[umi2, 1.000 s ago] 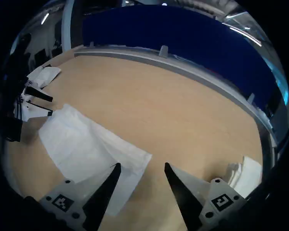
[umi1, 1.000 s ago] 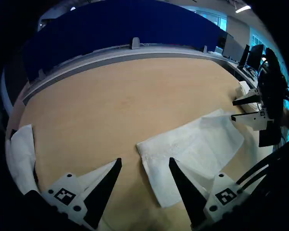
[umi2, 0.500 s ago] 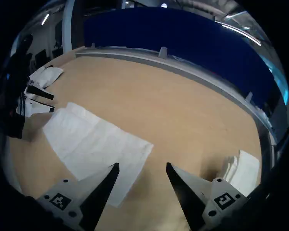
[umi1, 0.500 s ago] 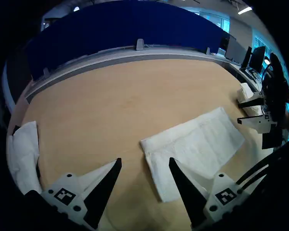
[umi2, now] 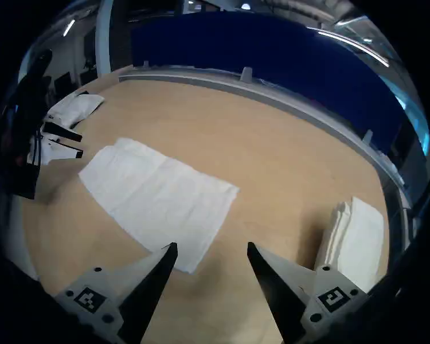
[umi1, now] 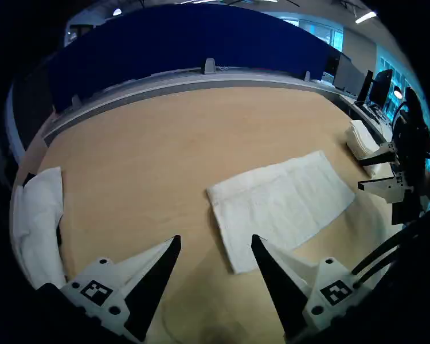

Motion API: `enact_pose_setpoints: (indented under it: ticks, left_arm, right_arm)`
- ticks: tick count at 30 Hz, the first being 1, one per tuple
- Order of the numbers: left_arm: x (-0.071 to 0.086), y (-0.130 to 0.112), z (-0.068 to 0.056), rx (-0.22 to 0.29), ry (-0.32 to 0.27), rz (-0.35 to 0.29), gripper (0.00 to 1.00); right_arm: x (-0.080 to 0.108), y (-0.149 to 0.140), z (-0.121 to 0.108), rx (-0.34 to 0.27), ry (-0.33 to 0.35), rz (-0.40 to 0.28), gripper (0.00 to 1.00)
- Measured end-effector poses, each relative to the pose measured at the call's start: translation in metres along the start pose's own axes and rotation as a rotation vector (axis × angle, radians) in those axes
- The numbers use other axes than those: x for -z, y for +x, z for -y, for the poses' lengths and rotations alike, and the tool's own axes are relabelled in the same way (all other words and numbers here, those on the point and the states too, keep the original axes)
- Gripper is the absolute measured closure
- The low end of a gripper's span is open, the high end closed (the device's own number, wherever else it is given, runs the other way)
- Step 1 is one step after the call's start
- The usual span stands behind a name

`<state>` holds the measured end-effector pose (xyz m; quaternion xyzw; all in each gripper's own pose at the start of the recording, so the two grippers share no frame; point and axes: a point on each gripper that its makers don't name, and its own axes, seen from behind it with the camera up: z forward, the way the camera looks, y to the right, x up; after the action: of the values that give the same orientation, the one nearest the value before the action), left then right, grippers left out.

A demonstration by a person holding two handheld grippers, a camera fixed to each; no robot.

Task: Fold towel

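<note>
Now towel [umi1: 281, 209] flat mid table [umi1: 157, 149], bare wood all round, rail [umi1: 175, 86] along far edge; left gripper [umi1: 215, 236], right gripper [umi2: 212, 244] both agape, empty, off its ends; towel earlier rumpled, now smooth

Open-plan office, by the look of it: wide pale wooden desk [umi1: 157, 143] across the middle, dark blue divider screen [umi1: 186, 43] standing along its far edge at the top of the frame, grey rail [umi1: 169, 85] just below it. Upper right in the left gripper view, dark monitors [umi1: 380, 86] side by side, a strip light [umi1: 364, 14] on the ceiling above
</note>
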<state>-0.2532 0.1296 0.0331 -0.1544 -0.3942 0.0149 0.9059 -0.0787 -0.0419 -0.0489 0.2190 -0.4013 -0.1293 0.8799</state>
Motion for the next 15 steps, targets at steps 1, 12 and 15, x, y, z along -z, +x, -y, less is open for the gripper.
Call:
enact_pose_setpoints:
  ticks: [1, 12, 15]
  left_arm:
    - [0.001, -0.002, 0.0, 0.002, 0.001, 0.001, 0.09]
    - [0.023, -0.017, 0.014, 0.035, 0.052, -0.013, 0.09]
    - [0.034, -0.026, 0.02, 0.051, 0.074, -0.016, 0.09]
  right_arm:
    - [0.0, -0.002, 0.001, 0.001, 0.002, 0.003, 0.06]
    - [0.001, -0.006, 0.019, 0.065, 0.085, 0.021, 0.06]
    - [0.001, -0.008, 0.024, 0.094, 0.107, 0.033, 0.06]
